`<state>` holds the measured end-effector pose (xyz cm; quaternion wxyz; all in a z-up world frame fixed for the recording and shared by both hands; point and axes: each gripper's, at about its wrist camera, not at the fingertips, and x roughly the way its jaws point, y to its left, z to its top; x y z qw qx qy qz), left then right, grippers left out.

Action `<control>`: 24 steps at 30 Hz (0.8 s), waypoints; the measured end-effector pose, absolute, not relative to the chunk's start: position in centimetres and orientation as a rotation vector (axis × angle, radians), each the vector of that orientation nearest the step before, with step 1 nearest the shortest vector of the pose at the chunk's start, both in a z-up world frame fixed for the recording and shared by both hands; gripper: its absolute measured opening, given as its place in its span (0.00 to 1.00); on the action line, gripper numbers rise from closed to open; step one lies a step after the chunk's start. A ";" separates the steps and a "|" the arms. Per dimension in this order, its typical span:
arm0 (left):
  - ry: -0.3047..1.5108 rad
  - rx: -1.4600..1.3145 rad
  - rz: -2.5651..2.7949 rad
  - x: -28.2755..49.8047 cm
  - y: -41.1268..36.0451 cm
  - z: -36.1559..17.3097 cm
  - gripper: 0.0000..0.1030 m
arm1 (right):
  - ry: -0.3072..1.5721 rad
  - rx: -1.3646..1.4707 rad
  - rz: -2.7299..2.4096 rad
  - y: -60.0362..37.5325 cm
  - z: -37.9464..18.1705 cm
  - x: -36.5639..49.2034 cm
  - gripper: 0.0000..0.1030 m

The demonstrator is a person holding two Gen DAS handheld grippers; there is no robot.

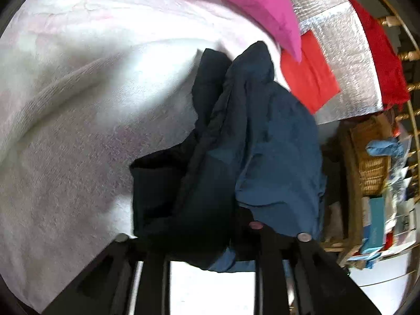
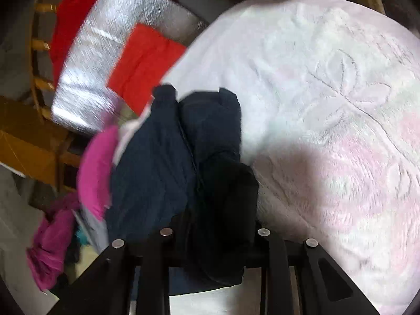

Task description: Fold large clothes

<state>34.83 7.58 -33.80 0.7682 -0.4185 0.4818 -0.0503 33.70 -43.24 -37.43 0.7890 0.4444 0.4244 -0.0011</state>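
Bare pink blanket (image 2: pixel 328 105) lies open; pink cloth (image 1: pixel 257 8) and red cloth (image 1: pixel 309 78) crowd the far edge.

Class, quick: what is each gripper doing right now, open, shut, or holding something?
Left gripper: jaws shut on the navy garment.
Right gripper: jaws shut on the same navy garment.
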 end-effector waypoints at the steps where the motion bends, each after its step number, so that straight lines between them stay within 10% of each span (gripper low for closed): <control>1: 1.053 -0.893 -0.099 35.0 7.6 -33.8 0.36 | 0.930 0.962 -0.001 -43.3 -37.8 34.0 0.39; 8: 0.978 -0.619 0.060 31.8 7.2 -28.3 0.61 | 0.863 0.796 -0.127 -43.2 -33.4 29.4 0.65; 24: 0.398 -0.012 0.219 11.7 -0.1 -7.9 0.97 | 0.606 0.268 -0.054 -33.7 -16.7 13.6 0.73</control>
